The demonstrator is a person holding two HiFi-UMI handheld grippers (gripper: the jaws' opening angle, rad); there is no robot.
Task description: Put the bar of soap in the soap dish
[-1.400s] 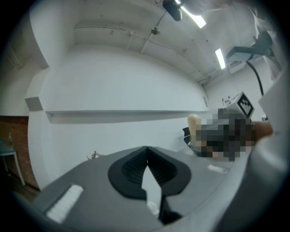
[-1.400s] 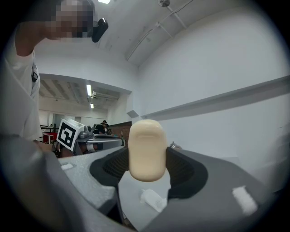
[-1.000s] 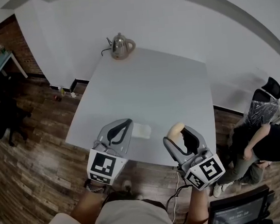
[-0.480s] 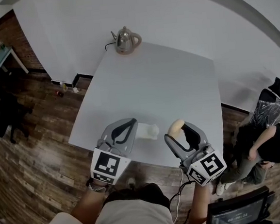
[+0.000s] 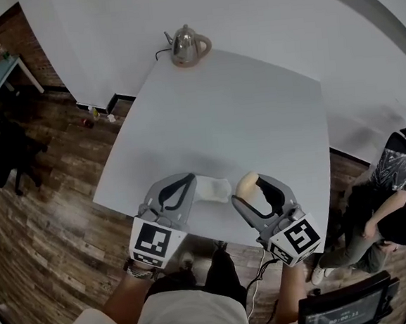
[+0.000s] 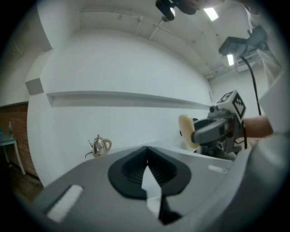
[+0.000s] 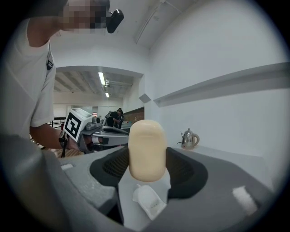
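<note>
Presently, the right gripper [image 5: 253, 188] clamps the bar of soap [image 7: 146, 149] just right of the soap dish [image 5: 212, 189] at the table's [image 5: 240, 105] near edge, seemingly ready for lowering in. The left gripper [image 5: 179, 188] sits closed on nothing.

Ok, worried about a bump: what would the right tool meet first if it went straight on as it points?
Probably nothing soon. The right tool, shut on the bar of soap, seems aimed over the soap dish, which lies lower on the table; the kettle stands off right. Depth is unclear.
</note>
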